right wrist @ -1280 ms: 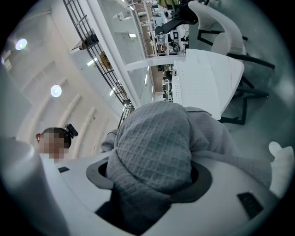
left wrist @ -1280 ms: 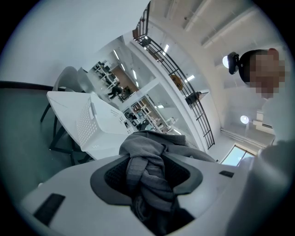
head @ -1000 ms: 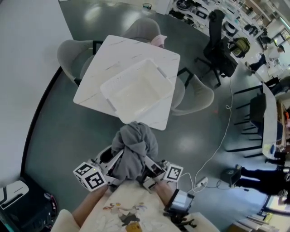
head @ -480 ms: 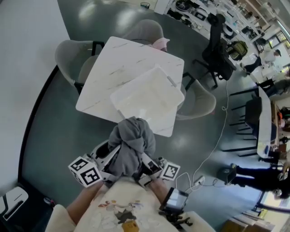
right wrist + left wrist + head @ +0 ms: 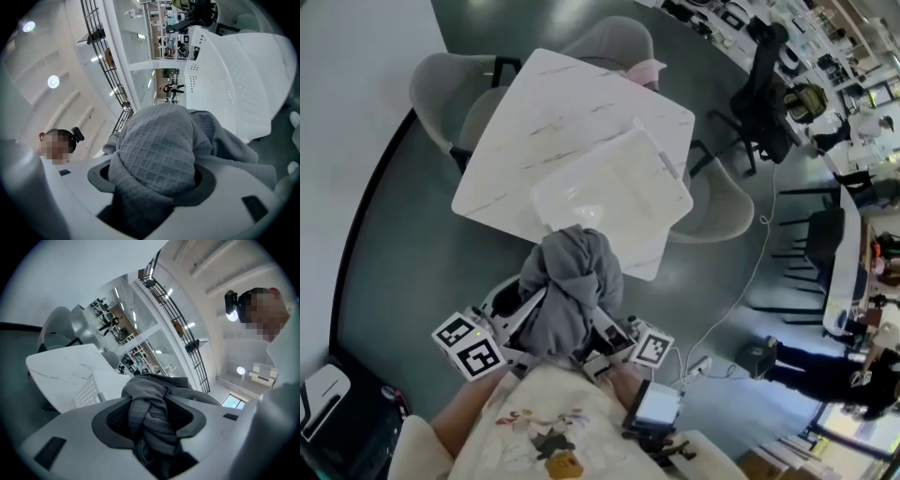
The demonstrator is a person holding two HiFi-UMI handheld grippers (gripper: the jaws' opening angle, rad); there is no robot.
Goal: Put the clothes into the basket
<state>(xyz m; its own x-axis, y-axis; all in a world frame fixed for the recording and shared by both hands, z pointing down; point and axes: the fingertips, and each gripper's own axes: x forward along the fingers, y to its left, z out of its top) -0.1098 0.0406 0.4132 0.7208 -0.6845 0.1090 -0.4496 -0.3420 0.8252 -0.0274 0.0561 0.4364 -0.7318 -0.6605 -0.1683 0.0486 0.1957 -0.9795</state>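
A bundled grey garment [image 5: 570, 286] hangs between my two grippers, just in front of the table's near edge. In the head view my left gripper [image 5: 525, 317] is shut on its left side and my right gripper [image 5: 602, 330] on its right. The left gripper view shows twisted grey cloth [image 5: 150, 413] pinched in the jaws of my left gripper [image 5: 151, 430]. In the right gripper view, waffle-knit cloth [image 5: 157, 154] fills the jaws of my right gripper [image 5: 154, 190]. The white basket [image 5: 614, 183] stands empty on the white marble table [image 5: 544, 112], and shows ahead as basket [image 5: 89, 390] and basket [image 5: 234, 79].
Grey chairs [image 5: 441, 89] [image 5: 722, 202] ring the table, and a pink cloth [image 5: 647, 70] lies on the far chair. A black office chair [image 5: 764, 84] stands at the right. A white cable [image 5: 750, 281] runs across the floor. A person [image 5: 825, 361] stands at the right.
Both grippers have carried the grey bundle toward the table. Its top now overlaps the basket's near edge in the head view. The grip on the cloth is unchanged.
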